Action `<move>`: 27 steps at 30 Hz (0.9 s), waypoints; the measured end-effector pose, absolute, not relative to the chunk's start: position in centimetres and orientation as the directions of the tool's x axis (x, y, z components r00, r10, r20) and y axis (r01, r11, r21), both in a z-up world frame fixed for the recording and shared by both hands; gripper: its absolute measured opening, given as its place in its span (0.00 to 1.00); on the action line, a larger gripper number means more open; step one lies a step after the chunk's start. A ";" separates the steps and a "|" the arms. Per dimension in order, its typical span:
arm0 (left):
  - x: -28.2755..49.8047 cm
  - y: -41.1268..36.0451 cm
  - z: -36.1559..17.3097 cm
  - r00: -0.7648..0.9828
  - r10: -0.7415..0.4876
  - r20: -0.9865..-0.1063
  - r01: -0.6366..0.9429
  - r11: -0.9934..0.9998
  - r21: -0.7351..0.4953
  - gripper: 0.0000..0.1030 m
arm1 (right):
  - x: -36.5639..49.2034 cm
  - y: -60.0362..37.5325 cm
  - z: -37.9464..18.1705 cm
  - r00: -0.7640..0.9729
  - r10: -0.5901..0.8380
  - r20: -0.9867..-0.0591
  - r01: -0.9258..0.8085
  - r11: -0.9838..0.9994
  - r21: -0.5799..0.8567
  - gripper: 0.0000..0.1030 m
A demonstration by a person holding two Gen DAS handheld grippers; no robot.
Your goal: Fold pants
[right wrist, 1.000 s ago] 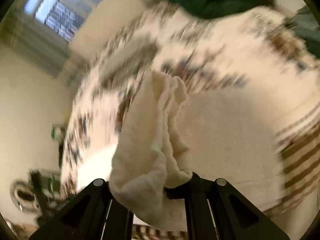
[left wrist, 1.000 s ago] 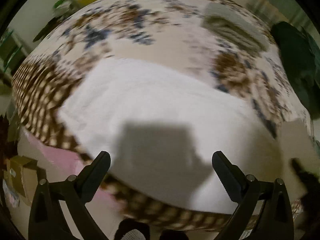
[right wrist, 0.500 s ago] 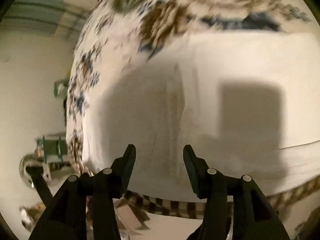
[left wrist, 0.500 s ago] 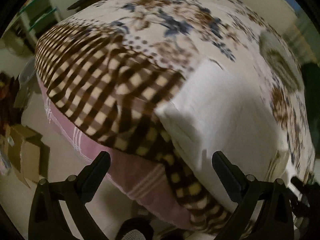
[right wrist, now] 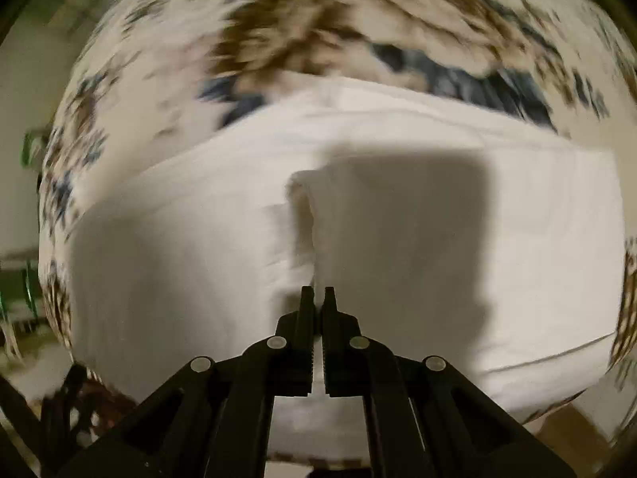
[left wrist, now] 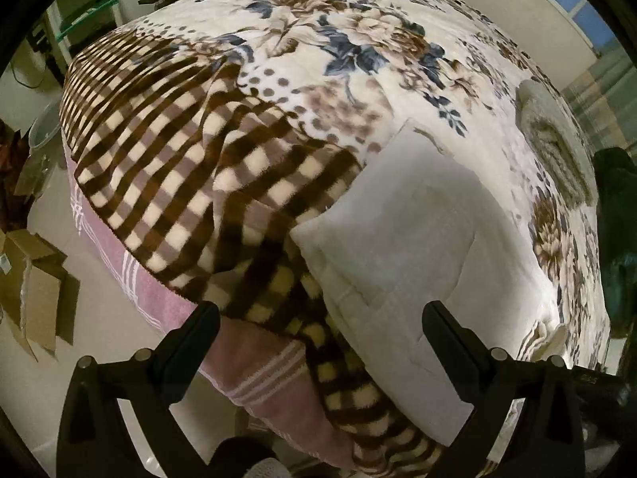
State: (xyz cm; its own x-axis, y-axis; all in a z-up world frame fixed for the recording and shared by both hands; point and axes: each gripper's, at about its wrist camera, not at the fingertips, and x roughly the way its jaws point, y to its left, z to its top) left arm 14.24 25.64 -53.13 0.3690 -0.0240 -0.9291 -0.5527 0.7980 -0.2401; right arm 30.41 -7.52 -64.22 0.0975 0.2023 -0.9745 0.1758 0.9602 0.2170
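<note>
**Pants partly folded, right grip pinched on a ridge**

Spread over a bed (left wrist: 278, 59) in a floral and checked blanket; pants (left wrist: 418, 239) lying lower right in the left view, already a flat layered rectangle. Judged roughly midway, another fold probably left. Lay along the bed's near edge, floor below at lower left; wide blanket free toward the top. Right gripper (right wrist: 318, 298) clenched on a raised cloth ridge at frame centre. Left gripper (left wrist: 320, 318) released, empty, hovering at the pants' lower-left edge.
</note>
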 end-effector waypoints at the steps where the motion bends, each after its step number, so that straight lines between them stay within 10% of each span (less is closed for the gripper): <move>1: 14.2 25.6 -53.2 0.366 -0.026 -0.930 -0.554 0.797 -0.240 1.00 | 30.1 -6.8 -63.7 0.090 0.189 -0.978 0.152 0.968 0.201 0.03; 9: 13.9 25.6 -53.3 0.362 -0.029 -0.932 -0.569 0.785 -0.245 1.00 | 29.8 -5.8 -63.7 0.036 0.207 -0.978 0.148 0.966 0.210 0.11; 12: 13.9 25.7 -52.9 0.371 -0.013 -0.929 -0.566 0.790 -0.237 1.00 | 29.6 -5.2 -63.5 0.038 0.133 -0.990 0.141 0.980 0.137 0.60; 13: 13.9 25.8 -52.9 0.374 -0.008 -0.927 -0.566 0.790 -0.235 1.00 | 29.3 -5.0 -63.4 0.057 0.099 -0.993 0.144 0.984 0.107 0.60; 18: 13.9 26.1 -53.0 0.364 -0.011 -0.931 -0.580 0.780 -0.236 1.00 | 28.0 -2.7 -67.3 -0.038 -0.030 -0.999 0.127 0.991 -0.035 0.55; 21: 13.7 26.0 -52.6 0.367 -0.001 -0.930 -0.565 0.794 -0.224 1.00 | 27.2 -2.6 -67.1 -0.001 -0.085 -0.996 0.180 0.980 -0.084 0.17; 27: 13.8 25.6 -52.8 0.359 -0.001 -0.933 -0.552 0.806 -0.213 1.00 | 25.6 -2.5 -64.4 0.031 -0.036 -0.999 0.175 0.984 -0.030 0.11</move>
State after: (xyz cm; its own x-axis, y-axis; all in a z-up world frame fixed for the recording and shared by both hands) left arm 13.76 25.64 -52.76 0.3588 -0.0014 -0.9334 -0.5517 0.8063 -0.2133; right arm 25.64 -2.49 -64.40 0.0306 -0.0362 -0.9989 0.1746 0.9842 -0.0304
